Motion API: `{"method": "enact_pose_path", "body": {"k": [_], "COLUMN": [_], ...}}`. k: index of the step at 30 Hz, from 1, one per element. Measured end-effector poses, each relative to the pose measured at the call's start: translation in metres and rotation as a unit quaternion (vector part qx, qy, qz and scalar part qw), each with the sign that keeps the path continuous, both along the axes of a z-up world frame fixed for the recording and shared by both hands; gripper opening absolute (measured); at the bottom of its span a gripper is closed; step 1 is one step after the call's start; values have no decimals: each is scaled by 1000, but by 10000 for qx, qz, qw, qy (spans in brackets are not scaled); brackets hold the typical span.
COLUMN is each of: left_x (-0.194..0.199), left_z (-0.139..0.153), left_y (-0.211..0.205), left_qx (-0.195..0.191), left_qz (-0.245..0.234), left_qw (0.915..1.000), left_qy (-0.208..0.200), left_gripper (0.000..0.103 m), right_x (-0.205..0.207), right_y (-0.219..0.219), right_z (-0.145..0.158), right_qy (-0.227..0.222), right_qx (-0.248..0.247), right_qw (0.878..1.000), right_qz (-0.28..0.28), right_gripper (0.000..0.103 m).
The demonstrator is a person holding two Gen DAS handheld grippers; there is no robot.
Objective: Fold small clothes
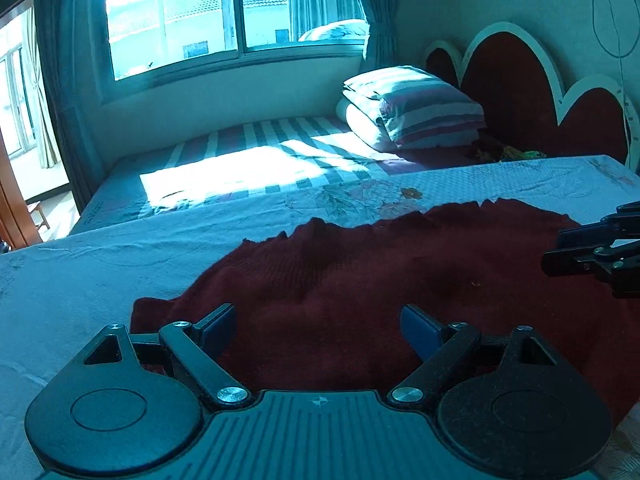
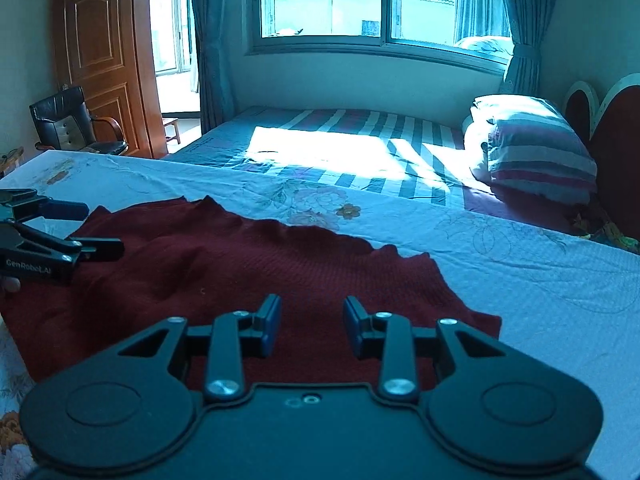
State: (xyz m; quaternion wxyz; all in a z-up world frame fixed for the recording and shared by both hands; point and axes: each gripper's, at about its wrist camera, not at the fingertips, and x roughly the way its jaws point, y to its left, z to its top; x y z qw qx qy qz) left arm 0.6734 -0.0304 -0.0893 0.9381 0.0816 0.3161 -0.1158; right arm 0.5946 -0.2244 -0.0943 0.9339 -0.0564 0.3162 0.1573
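A dark red knitted garment [image 1: 360,272] lies spread flat on a table covered by a light blue floral cloth [image 1: 100,272]. My left gripper [image 1: 318,326] is open just above the garment's near left part, its jaws wide apart and empty. My right gripper [image 2: 310,320] is open above the garment [image 2: 240,264] near its right end, jaws apart and empty. Each gripper shows in the other's view: the right one at the right edge [image 1: 596,252], the left one at the left edge [image 2: 52,232], both over the garment.
Beyond the table [image 2: 520,280] is a bed with a striped sheet [image 2: 340,148] and striped pillows [image 1: 416,108] against a red heart-shaped headboard [image 1: 520,96]. A window [image 1: 224,12] is behind. A black chair [image 2: 68,124] and a wooden door [image 2: 100,48] stand at the far left.
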Motion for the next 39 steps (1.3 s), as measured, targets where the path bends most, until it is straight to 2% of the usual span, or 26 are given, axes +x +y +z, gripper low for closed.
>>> {"method": "enact_pose_path", "body": {"k": [1,2,3,4,5,8,10,11,12,13,14,15,16,17,19,21,22,24,25,26,28,30,32,33,35,39], "left_x": [2,1,1,5,5,-13,-6,1,1,4,6,5,-1,-7,-11,-9,-9,-4,-4,-6,-12,-14,-11,-8,-3,17], "left_z": [-9,-19,-20,-19,-14,2,-5,-14,-16,-18,-16,-12,-6,-1,-2,-13,-18,-20,-18,-15,-11,-12,-18,-23,-28,-40], "left_y": [-4,-7,0,9,17,39,52,58,66,72,74,74,75,77,81,87,93,109,112,116,128,141,154,160,171,191], "left_qx": [138,175,74,-149,-209,-55,66,142,-73,-234,-279,-201,-100,-60,47,308,206,-304,-367,-378,-553,-870,-1201,-1345,-1711,-2567], "left_qz": [-58,-32,69,95,129,132,170,174,155,170,237,329,391,353,332,468,450,548,554,526,301,139,-5,-37,-136,-277], "left_qw": [9998,9997,9999,9994,9991,9996,9998,9993,9996,9990,9983,9985,9990,9994,9994,9982,9985,9965,9958,9961,9963,9926,9861,9822,9749,9518], "left_qy": [146,139,137,290,350,-238,90,294,241,353,449,397,193,19,53,196,248,552,629,606,584,832,1145,1310,1416,1653], "left_gripper": [88,96,102,102,101,102,102,103,103,103,103,103,103,103,103,103,103,103,103,103,103,103,103,97,96,96], "right_x": [-4,-6,-4,-1,-2,-4,-15,-15,-7,1,0,4,4,3,-18,-25,-22,-10,-12,-9,-16,-30,-47,-56,-70,-97], "right_y": [7,16,25,30,28,20,8,2,-4,-9,-16,-22,-24,-22,-13,-8,-8,-11,-20,-27,-31,-36,-47,-57,-79,-108], "right_z": [-3,-9,-22,-32,-34,-20,-10,-11,-20,-31,-31,-32,-28,-22,-4,-3,-8,-32,-35,-36,-23,-10,0,3,4,5], "right_qy": [19,73,240,394,227,303,-35,-15,270,571,473,668,769,697,-20,-95,40,625,590,746,707,548,432,458,608,546], "right_qx": [-4,-145,-499,-756,-640,-518,-459,-474,-623,-796,-526,-377,-286,-350,-493,-539,-642,-949,-720,-559,-420,-231,108,368,893,1398], "right_qw": [10000,9998,9984,9964,9976,9973,9975,9968,9939,9894,9909,9892,9873,9861,9906,9928,9923,9859,9871,9856,9856,9875,9873,9861,9802,9710], "right_qz": [81,152,100,6,-99,-425,-533,-650,-874,-1076,-1141,-1249,-1359,-1466,-1276,-1061,-1063,-1230,-1305,-1410,-1479,-1462,-1526,-1551,-1660,-1860], "right_gripper": [40,43,48,53,54,47,50,50,50,59,61,61,58,58,61,67,69,75,80,80,76,81,89,90,90,90]}}
